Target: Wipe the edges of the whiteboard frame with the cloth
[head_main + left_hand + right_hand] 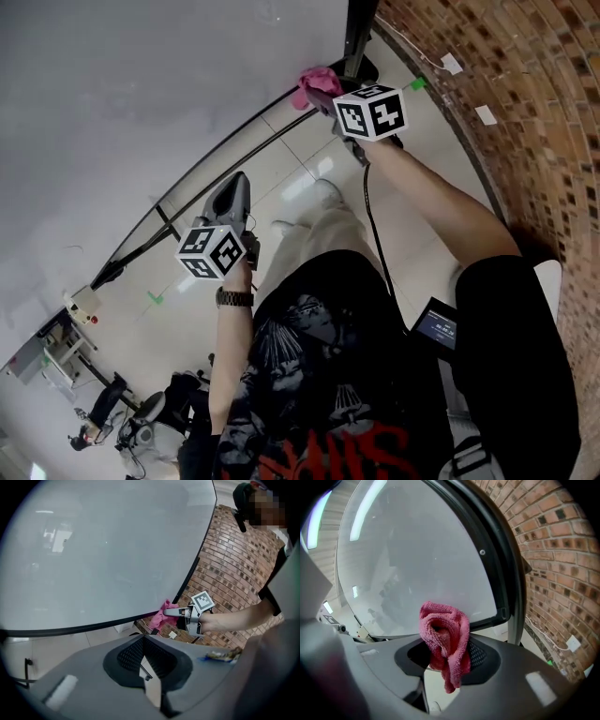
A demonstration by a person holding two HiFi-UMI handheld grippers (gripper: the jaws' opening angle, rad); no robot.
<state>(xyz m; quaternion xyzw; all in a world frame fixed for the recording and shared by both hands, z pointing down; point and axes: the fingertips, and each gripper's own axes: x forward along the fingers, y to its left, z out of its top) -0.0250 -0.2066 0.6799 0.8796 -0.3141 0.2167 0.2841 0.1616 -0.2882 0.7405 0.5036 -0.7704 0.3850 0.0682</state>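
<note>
The whiteboard (141, 94) fills the upper left, and its black frame (216, 155) runs along the bottom edge to the lower right corner. My right gripper (323, 94) is shut on a pink cloth (314, 80) and holds it at that corner. In the right gripper view the cloth (443, 630) hangs bunched between the jaws, close in front of the frame (497, 564). My left gripper (236, 186) hangs lower, off the board, jaws together and empty. The left gripper view shows the frame (93, 626), the cloth (161, 616) and the right gripper (171, 612) at the corner.
A brick wall (525, 103) stands close on the right. The board's black upright post (356, 33) and foot rest on the tiled floor (309, 178). Green tape marks (417, 82) and white papers (486, 114) lie by the wall. Chairs (141, 422) stand at the lower left.
</note>
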